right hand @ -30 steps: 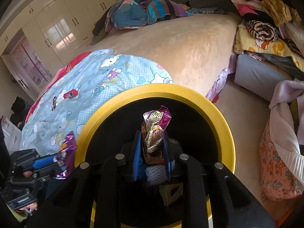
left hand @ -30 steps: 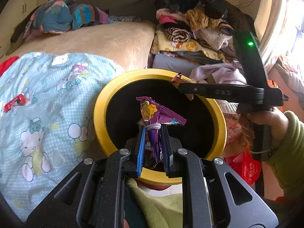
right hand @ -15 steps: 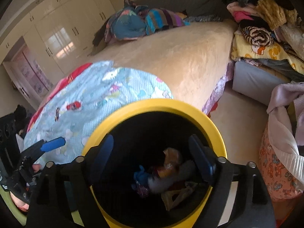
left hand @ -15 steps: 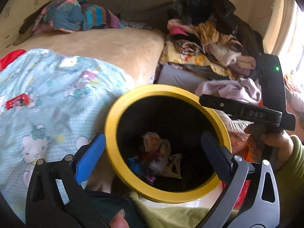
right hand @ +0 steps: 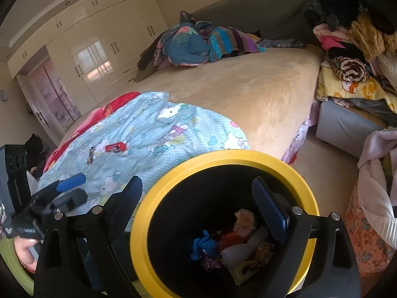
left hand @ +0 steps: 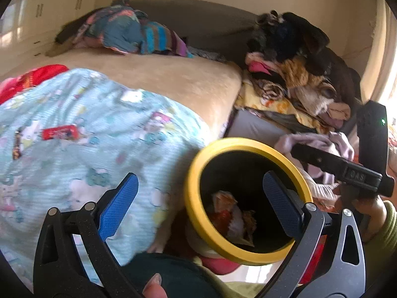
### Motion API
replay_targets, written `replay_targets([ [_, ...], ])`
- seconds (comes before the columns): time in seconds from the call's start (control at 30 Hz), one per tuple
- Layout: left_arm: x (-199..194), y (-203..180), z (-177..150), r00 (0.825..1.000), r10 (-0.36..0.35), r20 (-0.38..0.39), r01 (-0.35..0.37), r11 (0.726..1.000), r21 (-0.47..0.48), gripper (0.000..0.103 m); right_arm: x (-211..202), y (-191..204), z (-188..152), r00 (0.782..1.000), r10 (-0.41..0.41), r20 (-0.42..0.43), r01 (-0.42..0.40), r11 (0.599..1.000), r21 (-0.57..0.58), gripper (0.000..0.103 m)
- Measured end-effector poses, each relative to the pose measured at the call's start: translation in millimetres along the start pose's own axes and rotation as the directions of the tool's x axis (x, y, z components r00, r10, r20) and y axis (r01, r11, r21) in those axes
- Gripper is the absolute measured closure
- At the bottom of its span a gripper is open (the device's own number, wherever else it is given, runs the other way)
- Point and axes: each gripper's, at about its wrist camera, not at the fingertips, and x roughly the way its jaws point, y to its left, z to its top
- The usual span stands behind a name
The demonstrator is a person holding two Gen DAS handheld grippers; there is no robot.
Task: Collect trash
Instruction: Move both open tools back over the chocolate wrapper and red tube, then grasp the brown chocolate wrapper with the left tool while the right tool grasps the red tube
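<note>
Bin rim [right hand: 139,223] glossy; quilt [right hand: 153,136] printed cloth.

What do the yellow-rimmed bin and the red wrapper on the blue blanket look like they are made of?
The round black bin with the yellow rim looks like smooth, matte plastic: even colour, soft sheen, though painted metal is possible. The small red wrapper on the light blue cartoon-print blanket looks like glossy plastic film, judging by its bright highlights.

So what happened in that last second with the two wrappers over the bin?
Both were let go into the bin. The left gripper stands open and empty; the right gripper is opening, empty too. The red wrapper stayed on the blanket.
</note>
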Motion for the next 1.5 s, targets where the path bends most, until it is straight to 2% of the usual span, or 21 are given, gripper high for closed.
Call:
replay_targets([
  [0.3, -30, 34, 11, 0.988, 0.133, 0.082, -0.131, 0.991, -0.036, 0.010, 10, 38, -1, 0.999, 0.046, -0.019, -0.047, 0.997, -0.063, 0.012],
  [0.7, -69, 100, 23, 0.946, 0.288, 0.147, -0.262, 0.950, -0.172, 0.010, 51, 109, 10, 0.990, 0.136, -0.044, -0.142, 0.969, -0.202, 0.011],
  [0.93, -86, 142, 22, 0.919, 0.360, 0.157, -0.316, 0.915, -0.250, 0.010, 99, 153, 17, 0.982, 0.176, -0.072, -0.189, 0.939, -0.288, 0.010],
  [1.17, -85, 202, 20, 0.901, 0.415, 0.128, -0.340, 0.858, -0.386, 0.010, 160, 189, 23, 0.978, 0.165, -0.132, -0.201, 0.918, -0.342, 0.010],
  [1.3, -71, 224, 21, 0.886, 0.456, 0.086, -0.390, 0.832, -0.394, 0.010, 195, 209, 29, 0.975, 0.156, -0.157, -0.207, 0.895, -0.395, 0.010],
  [1.5, -40, 255, 17, 0.853, 0.522, 0.003, -0.484, 0.793, -0.370, 0.010, 253, 231, 34, 0.973, 0.119, -0.199, -0.201, 0.860, -0.469, 0.010],
])
